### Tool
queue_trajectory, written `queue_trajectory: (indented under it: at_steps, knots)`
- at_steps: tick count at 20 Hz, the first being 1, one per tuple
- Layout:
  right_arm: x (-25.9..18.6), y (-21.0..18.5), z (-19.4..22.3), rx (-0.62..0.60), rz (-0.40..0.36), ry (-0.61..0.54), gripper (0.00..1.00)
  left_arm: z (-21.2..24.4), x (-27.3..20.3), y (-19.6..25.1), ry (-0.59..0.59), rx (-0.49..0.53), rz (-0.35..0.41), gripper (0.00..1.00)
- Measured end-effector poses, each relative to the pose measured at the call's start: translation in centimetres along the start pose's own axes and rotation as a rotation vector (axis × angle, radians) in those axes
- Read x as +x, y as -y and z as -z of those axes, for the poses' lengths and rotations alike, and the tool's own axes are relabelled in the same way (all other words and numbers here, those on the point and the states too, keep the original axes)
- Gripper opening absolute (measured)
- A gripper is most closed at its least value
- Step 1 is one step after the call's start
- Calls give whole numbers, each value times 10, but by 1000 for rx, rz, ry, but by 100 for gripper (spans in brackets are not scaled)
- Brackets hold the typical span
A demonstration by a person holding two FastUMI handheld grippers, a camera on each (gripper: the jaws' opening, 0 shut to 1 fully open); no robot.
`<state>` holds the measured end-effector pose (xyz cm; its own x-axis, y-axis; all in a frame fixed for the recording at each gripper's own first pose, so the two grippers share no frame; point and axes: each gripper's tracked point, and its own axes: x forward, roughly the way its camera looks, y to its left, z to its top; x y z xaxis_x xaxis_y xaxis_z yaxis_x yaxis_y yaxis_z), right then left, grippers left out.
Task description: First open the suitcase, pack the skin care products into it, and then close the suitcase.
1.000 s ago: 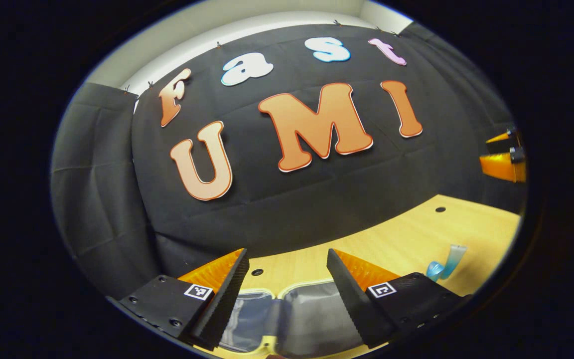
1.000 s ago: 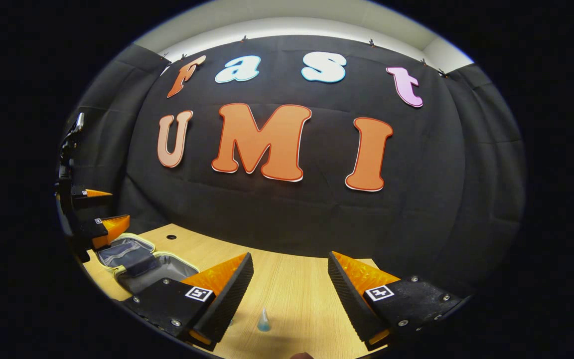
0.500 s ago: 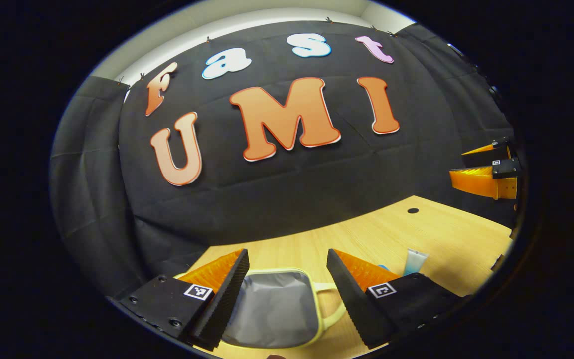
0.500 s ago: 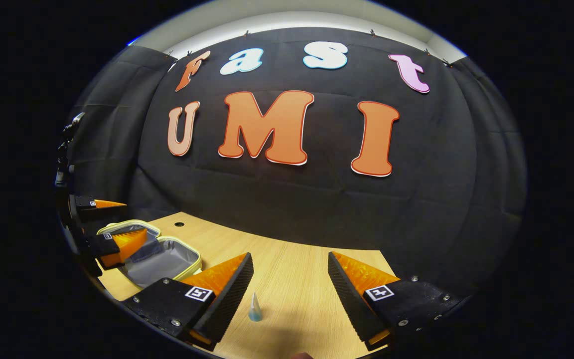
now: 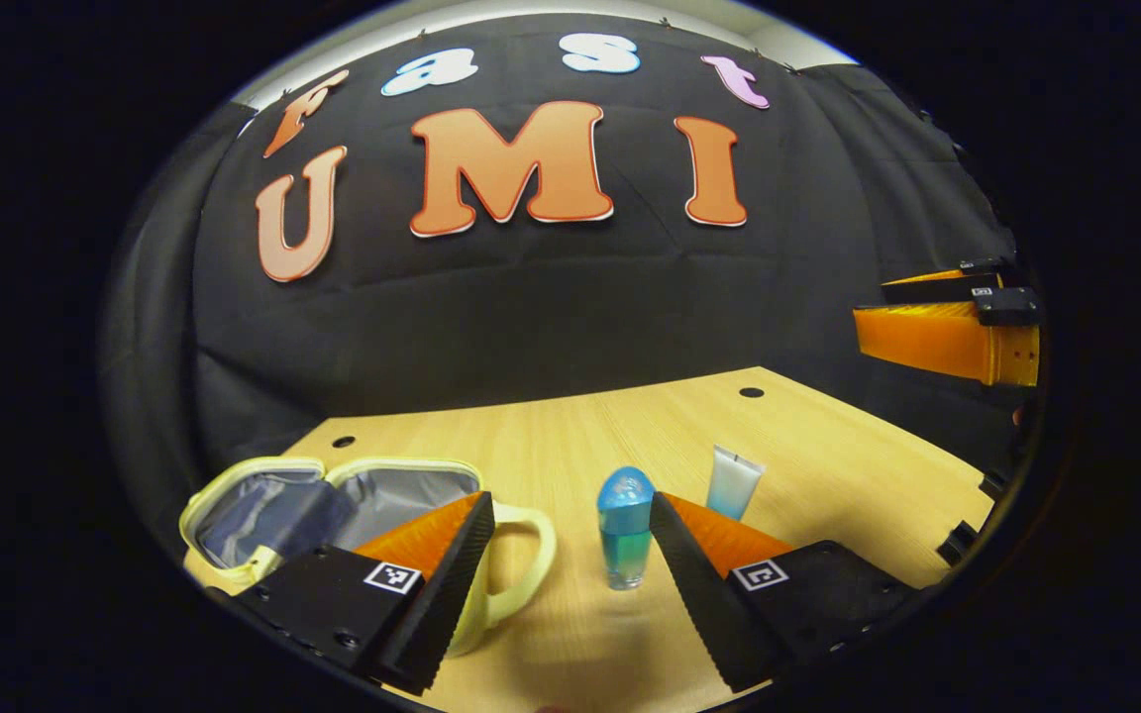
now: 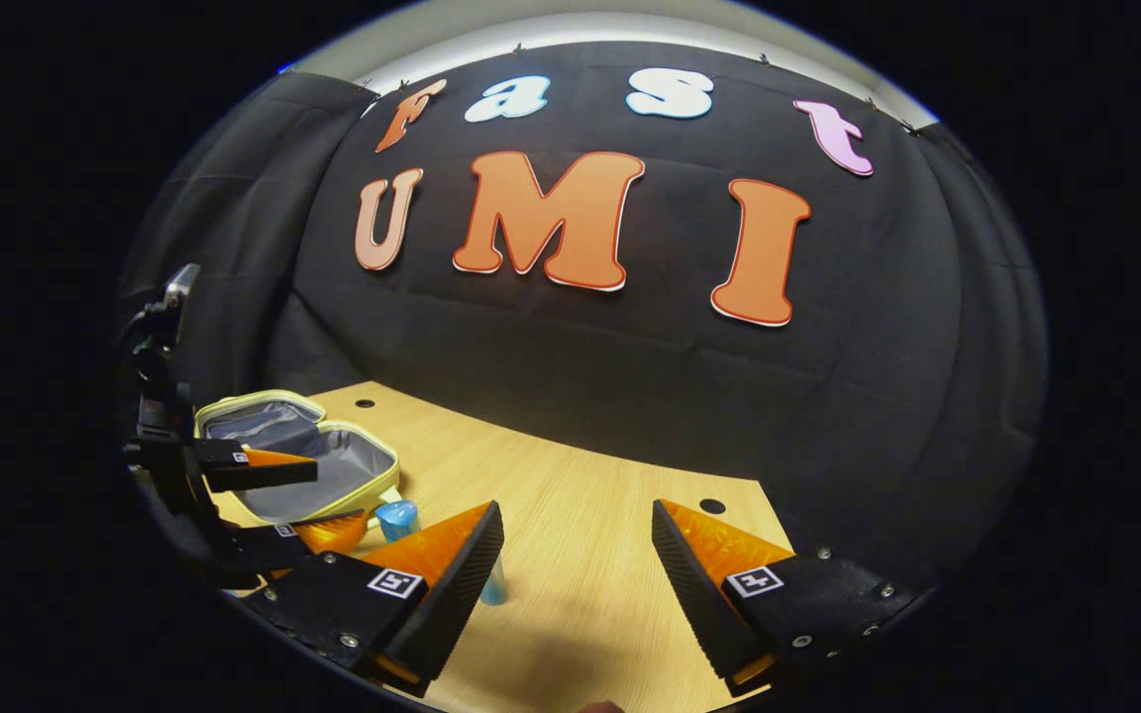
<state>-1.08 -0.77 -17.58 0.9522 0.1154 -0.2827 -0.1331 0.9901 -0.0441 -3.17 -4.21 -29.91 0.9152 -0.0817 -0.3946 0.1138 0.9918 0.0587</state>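
Note:
A small pale-yellow suitcase [image 5: 234,540] lies open on the wooden table, its grey lining showing and its handle [image 5: 534,555] pointing right. It also appears in the right gripper view as the suitcase [image 6: 318,510]. A blue bottle [image 5: 625,530] stands upright just ahead of my open left gripper [image 5: 570,500], near its right finger. A pale tube [image 5: 734,482] stands farther right. My right gripper [image 6: 575,507] is open above bare table; the tube [image 6: 493,591] peeks out beside its left finger. The left gripper [image 6: 338,492] hovers open by the bottle [image 6: 395,517].
The wooden table [image 5: 828,465] has small round holes near its back edge and ends at the black cloth wall. The right gripper [image 5: 873,309] hangs in the air at the far right of the left gripper view.
My left gripper has swung right and back, from over the suitcase to face the blue bottle. The right gripper has shifted slightly; both stayed open.

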Motion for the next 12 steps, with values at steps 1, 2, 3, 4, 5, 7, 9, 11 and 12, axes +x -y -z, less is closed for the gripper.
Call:
queue_trajectory:
  at_steps: [1,2,3,4,5,7,9,11,12]
  knots:
    - [1,-1,4,1,-5,-2,96,9,7,5,-11,-1,6,98]
    - [4,-2,8,0,-10,-6,96,18,14,10,-19,-3,14,98]
    - [5,-5,13,0,-16,-9,96,26,20,14,-31,-9,19,98]
    - [8,-6,17,-3,-19,-16,96,35,27,18,-46,-21,23,98]
    - [10,-8,19,-2,-23,-19,96,42,33,23,-55,-31,34,98]
    - [12,-8,20,2,-27,-10,96,53,45,32,-72,-37,48,98]
    - [16,-6,24,4,-23,-7,96,64,57,40,-94,-55,62,96]
    - [19,-2,28,3,-14,-7,96,75,68,43,-123,-77,68,90]
    - [20,0,30,3,-14,-9,96,81,72,43,-140,-88,67,87]
